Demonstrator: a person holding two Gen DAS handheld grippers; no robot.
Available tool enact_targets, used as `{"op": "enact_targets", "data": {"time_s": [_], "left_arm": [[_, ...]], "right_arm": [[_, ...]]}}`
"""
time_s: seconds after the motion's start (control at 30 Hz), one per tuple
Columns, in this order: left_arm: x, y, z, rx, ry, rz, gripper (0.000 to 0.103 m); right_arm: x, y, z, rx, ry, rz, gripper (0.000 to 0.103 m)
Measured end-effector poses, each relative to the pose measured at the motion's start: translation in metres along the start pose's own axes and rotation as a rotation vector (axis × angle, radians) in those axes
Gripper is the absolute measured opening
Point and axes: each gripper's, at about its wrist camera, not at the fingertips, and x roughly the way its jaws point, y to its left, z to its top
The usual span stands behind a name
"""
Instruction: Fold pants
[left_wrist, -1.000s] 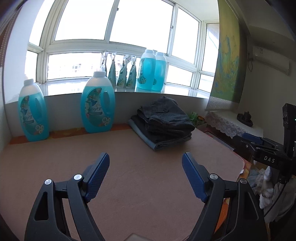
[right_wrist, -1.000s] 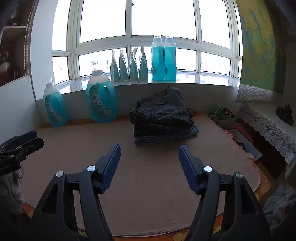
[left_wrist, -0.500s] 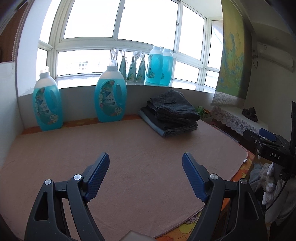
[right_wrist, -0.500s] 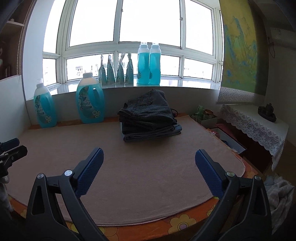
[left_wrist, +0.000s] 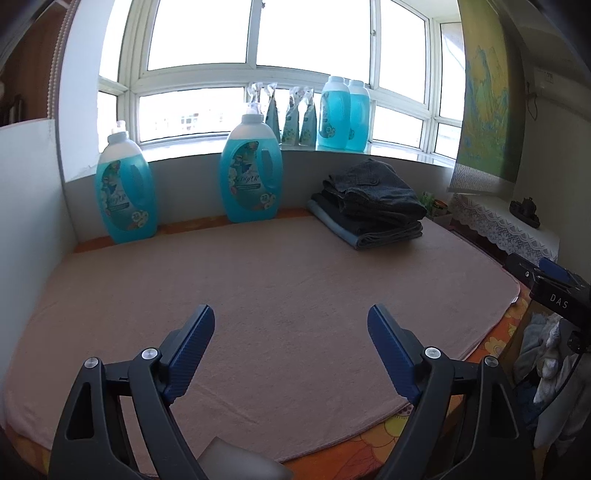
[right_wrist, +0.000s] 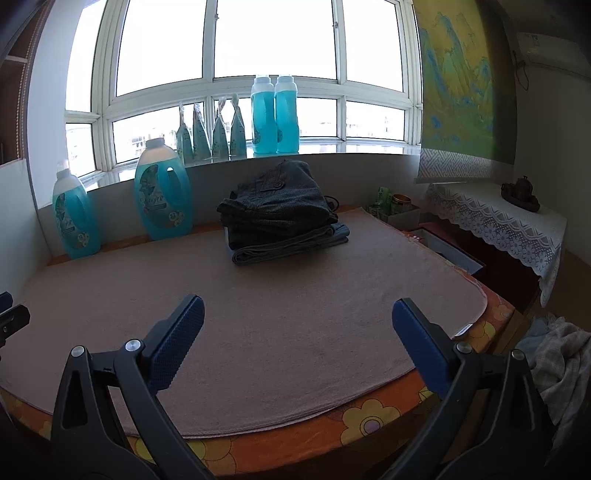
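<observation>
Two detergent jugs (right_wrist: 163, 188) w/ maybe jeans (right_wrist: 282, 212) behind.

We count four blue detergent bottles: two big jugs (right_wrist: 163, 188) (right_wrist: 75, 216) on the table, two tall ones (right_wrist: 263, 114) (right_wrist: 287, 114) on the windowsill. Four refill pouches (right_wrist: 211, 133) stand beside those. One stack of folded pants (right_wrist: 282, 212), about three pairs, and two grippers (left_wrist: 291, 349) (right_wrist: 297, 339).
</observation>
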Motion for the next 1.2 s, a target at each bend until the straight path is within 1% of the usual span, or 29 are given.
{"op": "enact_targets", "data": {"time_s": [0.33,0.43,1.2], "left_arm": [[-0.0049,0.0074,0.0003,-0.014,-0.007,0.007,0.086],[-0.0047,0.0087,0.0004,-0.02,-0.007,0.0,0.086],[-0.0079,0.0097,0.001,-0.03,-0.017,-0.001,0.086]], "right_arm": [[-0.0014,0.0023,0.0021,-0.009,-0.013,0.0,0.103],[-0.0016,0.0047,0.0031,-0.009,-0.011,0.006,0.103],[-0.0011,0.0074,0.0025,-0.003,-0.009,0.007,0.103]]}}
